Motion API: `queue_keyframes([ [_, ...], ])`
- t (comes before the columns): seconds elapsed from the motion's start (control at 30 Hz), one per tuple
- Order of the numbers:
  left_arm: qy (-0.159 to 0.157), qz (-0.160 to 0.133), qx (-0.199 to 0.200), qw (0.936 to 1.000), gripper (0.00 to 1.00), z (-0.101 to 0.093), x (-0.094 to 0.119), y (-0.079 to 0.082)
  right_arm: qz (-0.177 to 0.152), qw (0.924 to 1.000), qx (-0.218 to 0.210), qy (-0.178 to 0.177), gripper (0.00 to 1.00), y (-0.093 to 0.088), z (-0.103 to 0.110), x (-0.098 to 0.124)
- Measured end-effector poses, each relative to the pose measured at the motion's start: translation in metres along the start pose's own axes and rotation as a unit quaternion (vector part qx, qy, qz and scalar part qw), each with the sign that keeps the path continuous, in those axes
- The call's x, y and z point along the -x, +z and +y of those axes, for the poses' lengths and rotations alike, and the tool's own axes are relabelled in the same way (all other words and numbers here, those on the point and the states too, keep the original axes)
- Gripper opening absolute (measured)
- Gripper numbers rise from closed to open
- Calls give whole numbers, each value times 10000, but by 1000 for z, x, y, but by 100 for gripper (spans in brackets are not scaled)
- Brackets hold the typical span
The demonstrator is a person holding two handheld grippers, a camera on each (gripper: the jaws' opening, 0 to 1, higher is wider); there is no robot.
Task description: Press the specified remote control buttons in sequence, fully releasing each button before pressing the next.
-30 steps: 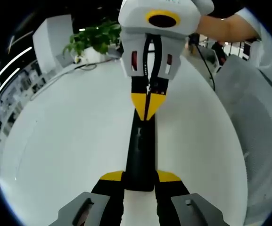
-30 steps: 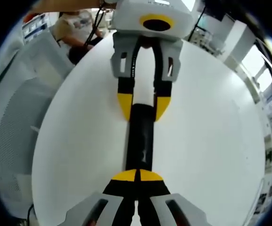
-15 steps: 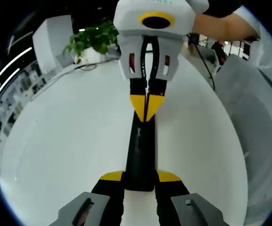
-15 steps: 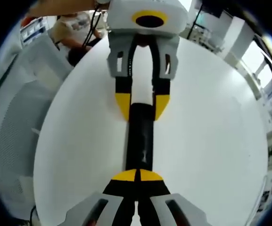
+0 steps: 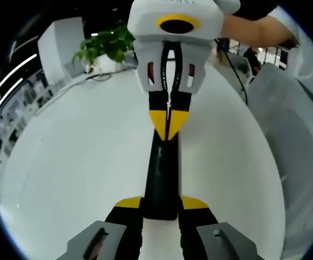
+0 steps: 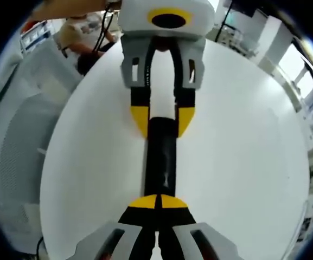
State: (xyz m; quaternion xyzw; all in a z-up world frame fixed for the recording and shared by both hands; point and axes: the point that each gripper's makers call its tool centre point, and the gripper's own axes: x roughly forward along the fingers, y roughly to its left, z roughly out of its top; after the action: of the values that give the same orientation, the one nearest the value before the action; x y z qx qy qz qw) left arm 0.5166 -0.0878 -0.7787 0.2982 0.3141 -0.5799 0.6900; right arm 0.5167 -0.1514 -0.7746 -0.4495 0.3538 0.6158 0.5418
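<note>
Remote control (image 5: 160,179), a slim matte-black bar, lies on the smooth white round worktop (image 5: 80,162); left gripper (image 5: 160,205) pinches its near end, right gripper (image 6: 157,202) fingers pressed together on its far end.

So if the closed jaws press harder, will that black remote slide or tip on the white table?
The black remote looks long, flat and rigid, so tipping seems unlikely. The left gripper brackets one end, which should limit sliding. The white table looks smooth, so unheld it might skate.

Remote (image 5: 161,173) buttons: too small for you to tell.
Remote ends: hidden by your grippers' tips.
</note>
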Motion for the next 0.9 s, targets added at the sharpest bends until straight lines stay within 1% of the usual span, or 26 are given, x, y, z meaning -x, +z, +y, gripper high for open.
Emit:
queue_keyframes([
  [0.33,-9,-19,17,10000,24,1,0,0,-111,9998,-91,-113,0,0,0,1],
  [0.57,-15,-29,16,10000,24,1,0,1,-77,9999,-35,-146,0,0,0,1],
  [0.9,-11,-9,14,10000,24,1,0,1,-153,9996,-81,-204,0,0,0,2],
])
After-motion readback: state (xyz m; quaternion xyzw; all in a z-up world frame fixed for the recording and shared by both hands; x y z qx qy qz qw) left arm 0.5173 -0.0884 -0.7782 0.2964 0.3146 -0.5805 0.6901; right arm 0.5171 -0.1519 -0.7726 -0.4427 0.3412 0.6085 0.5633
